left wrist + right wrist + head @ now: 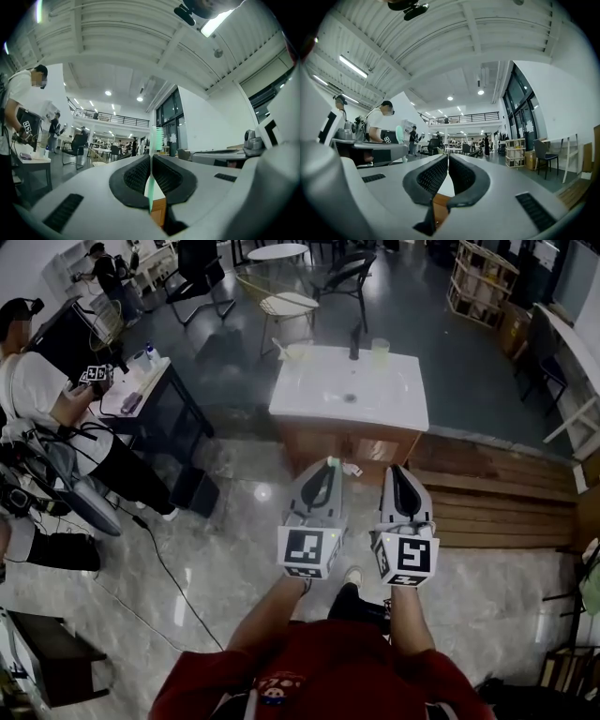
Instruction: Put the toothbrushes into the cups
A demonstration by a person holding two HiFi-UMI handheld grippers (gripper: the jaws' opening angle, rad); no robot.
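White counter point(309, 399) sits well ahead across the floor, with a pale green cup point(380, 351) near its back edge. Left hand-held gripper point(323, 468) is clamped on a green toothbrush point(150, 194), bristle end poking out past the tips. Right hand-held gripper point(398, 472) has its jaws together and looks empty. Imo get in close first, then tip the brush upright over the cup before letting go.
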